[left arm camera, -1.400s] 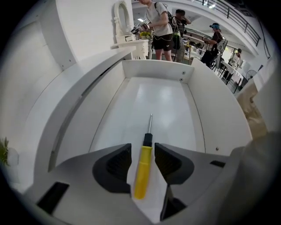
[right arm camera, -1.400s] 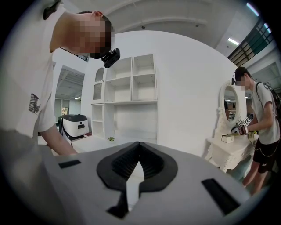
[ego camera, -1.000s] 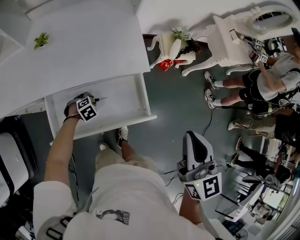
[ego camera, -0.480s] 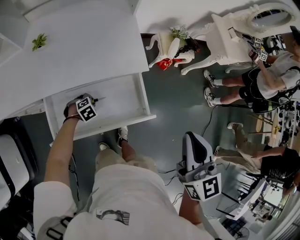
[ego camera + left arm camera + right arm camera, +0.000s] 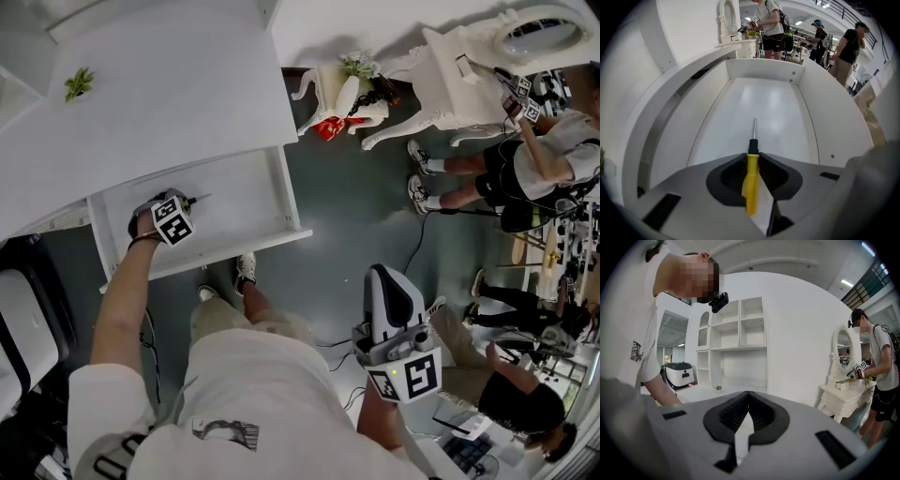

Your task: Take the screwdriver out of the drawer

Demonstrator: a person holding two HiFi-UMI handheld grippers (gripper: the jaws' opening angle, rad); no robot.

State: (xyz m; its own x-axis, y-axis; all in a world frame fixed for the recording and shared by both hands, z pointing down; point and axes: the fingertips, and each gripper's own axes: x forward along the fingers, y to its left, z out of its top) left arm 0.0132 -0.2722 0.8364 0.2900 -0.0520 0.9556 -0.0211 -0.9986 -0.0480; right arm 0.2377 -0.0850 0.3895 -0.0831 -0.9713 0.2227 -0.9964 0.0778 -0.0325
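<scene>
The screwdriver (image 5: 751, 180) has a yellow handle and a thin metal shaft that points along the floor of the open white drawer (image 5: 764, 101). My left gripper (image 5: 751, 159) points down into the drawer and is shut on the handle; its jaws have just been closing with the handle between them. From the head view, the left gripper (image 5: 185, 201) is in the drawer (image 5: 246, 199) at its left part, and the screwdriver's tip (image 5: 199, 198) sticks out past it. My right gripper (image 5: 386, 274) hangs over the floor at lower right, shut and empty; the right gripper (image 5: 748, 393) shows its tips meeting.
The drawer juts from a white desk with a small green plant (image 5: 82, 81) on top. My foot (image 5: 246, 267) stands just under the drawer front. A white vanity table (image 5: 469, 75), an ornate stool (image 5: 342, 94) and other people (image 5: 525, 169) are at the right.
Both grippers have kept still. The people at the right edge of the head view have shifted about.
</scene>
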